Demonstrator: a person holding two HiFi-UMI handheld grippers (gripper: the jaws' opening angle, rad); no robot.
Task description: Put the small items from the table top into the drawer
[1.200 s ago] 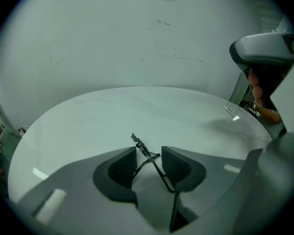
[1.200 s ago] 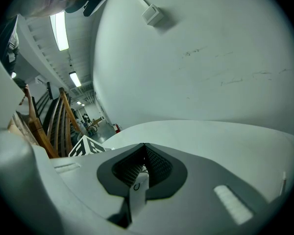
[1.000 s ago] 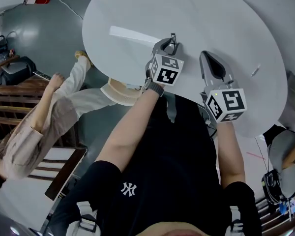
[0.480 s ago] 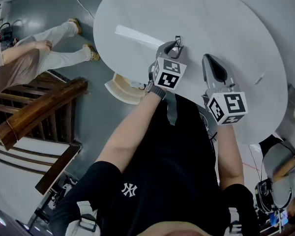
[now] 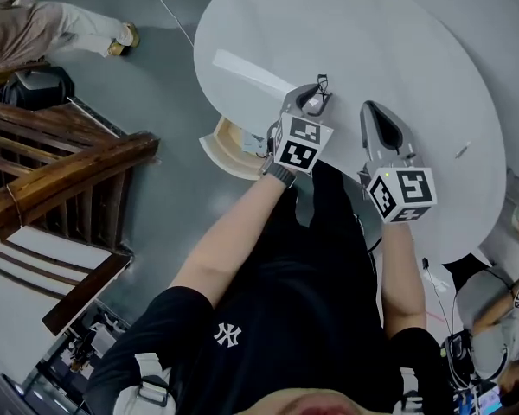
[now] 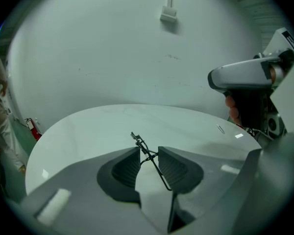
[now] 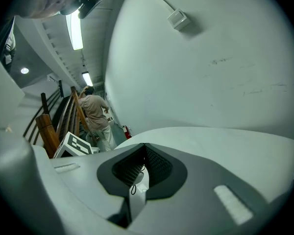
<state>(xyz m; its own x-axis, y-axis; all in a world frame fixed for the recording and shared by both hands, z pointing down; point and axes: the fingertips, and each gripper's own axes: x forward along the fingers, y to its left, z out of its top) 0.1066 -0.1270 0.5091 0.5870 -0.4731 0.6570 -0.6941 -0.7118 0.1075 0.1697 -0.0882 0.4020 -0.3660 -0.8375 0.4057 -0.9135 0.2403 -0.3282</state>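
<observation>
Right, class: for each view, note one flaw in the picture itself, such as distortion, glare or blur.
Head view: the wide lens warps the table, with a streak of glare on it. Left gripper view: black corners, a bowed table edge, yet the wire clip in the left tongs is sharp. Right gripper view: the ceiling lamp is blown out.

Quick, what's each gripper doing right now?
Left gripper: closed on a thin black wire clip.
Right gripper: closed, nothing between its jaws.
</observation>
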